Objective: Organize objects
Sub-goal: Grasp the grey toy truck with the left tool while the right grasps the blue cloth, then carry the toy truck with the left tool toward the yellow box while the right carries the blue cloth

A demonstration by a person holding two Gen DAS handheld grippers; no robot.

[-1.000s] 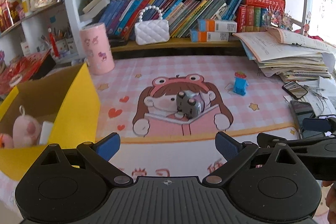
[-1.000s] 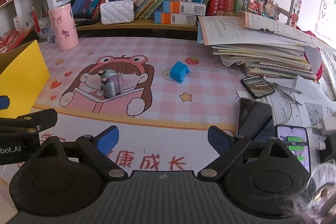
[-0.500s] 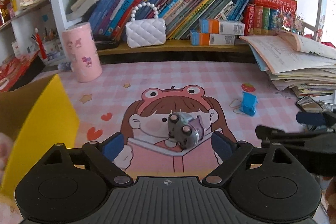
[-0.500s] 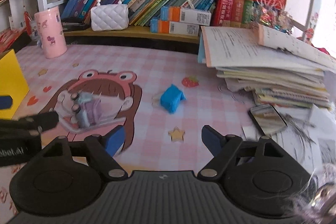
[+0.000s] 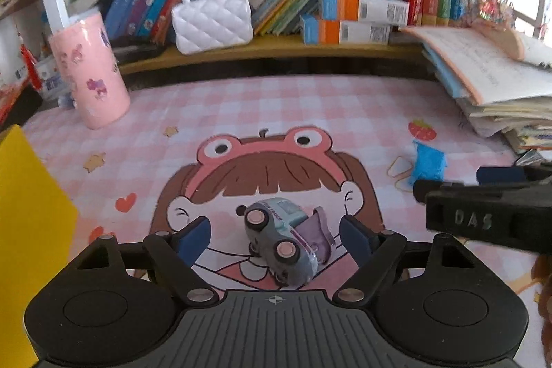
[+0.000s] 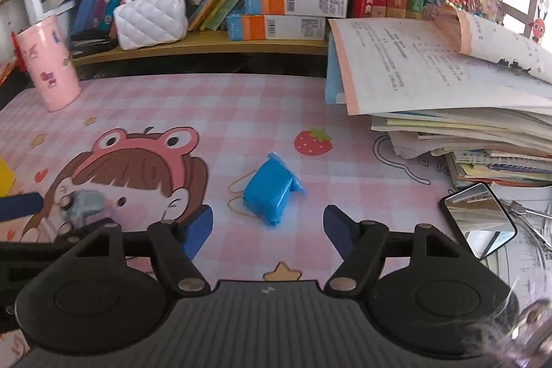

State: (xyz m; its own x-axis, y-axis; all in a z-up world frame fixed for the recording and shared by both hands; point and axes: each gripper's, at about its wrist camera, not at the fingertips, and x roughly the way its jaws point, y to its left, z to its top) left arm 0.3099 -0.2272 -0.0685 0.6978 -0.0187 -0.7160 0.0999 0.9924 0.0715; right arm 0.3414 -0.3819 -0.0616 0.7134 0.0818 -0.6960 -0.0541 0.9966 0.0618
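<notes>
A small grey-blue toy car (image 5: 283,240) lies on its side on the pink cartoon mat (image 5: 276,112). My left gripper (image 5: 274,237) straddles it, jaws closing, with a gap between each blue pad and the car. A crumpled blue packet (image 6: 270,192) lies on the mat just ahead of my right gripper (image 6: 269,225). Its jaws are closing too, and the pads stand clear of the packet. The right gripper's black body (image 5: 483,212) shows at the right of the left wrist view, beside the blue packet (image 5: 427,164). In the right wrist view the car (image 6: 84,202) is blurred at far left.
A yellow box (image 5: 31,230) stands at the left edge. A pink cup (image 5: 89,75) and a white quilted purse (image 5: 212,23) sit at the back by the bookshelf. A tall stack of papers and books (image 6: 448,112) and a dark phone (image 6: 479,216) crowd the right side.
Both grippers have moved forward and down over the mat. The car now lies between the left fingers, the blue packet just ahead of the right ones. Both pairs of jaws have narrowed.
</notes>
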